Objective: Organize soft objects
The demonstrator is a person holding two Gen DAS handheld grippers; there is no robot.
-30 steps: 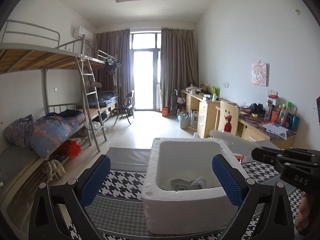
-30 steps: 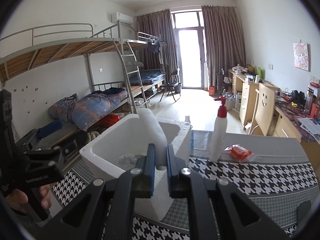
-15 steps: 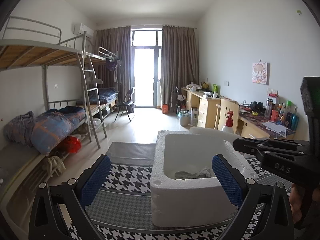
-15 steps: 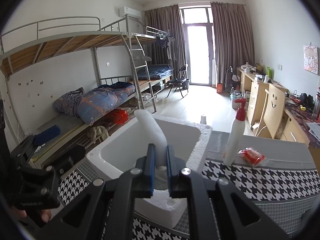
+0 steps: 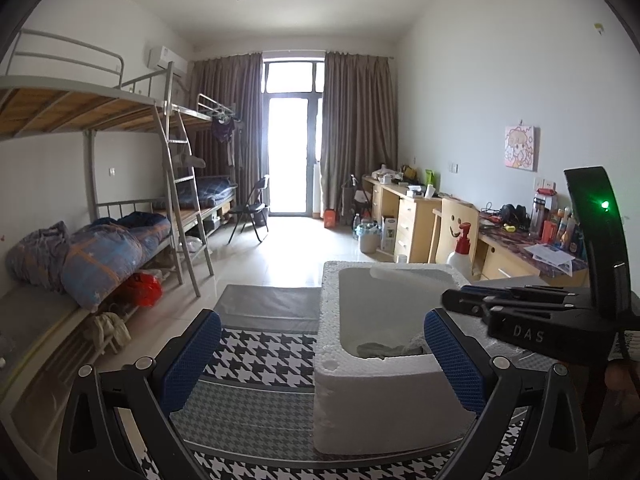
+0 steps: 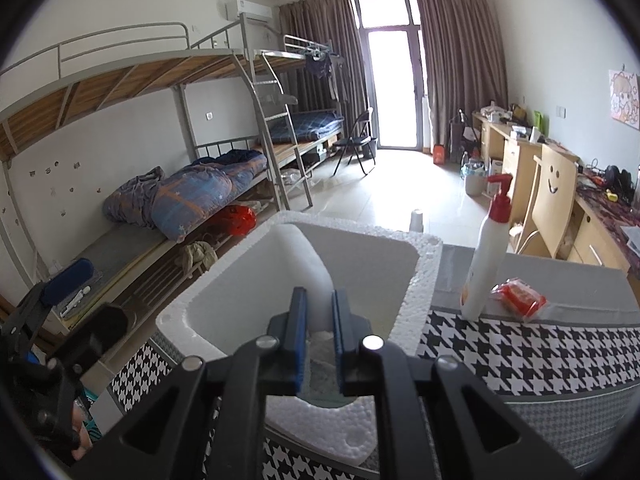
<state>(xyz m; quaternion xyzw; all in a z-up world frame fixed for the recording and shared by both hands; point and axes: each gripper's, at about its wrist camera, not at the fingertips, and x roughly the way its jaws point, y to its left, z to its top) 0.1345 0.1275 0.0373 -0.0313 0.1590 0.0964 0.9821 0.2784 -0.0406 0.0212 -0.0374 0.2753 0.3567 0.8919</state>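
The left gripper (image 5: 318, 354) waits wide open and empty, near the foam box (image 5: 384, 400), leaving room. Inside lies crumpled grey cloth (image 5: 384, 349). Over that grainy white box, the right gripper (image 6: 319, 332) is opening around a smooth, spongy white strip (image 6: 304, 256), probably dropping it in; contact looks unclear.
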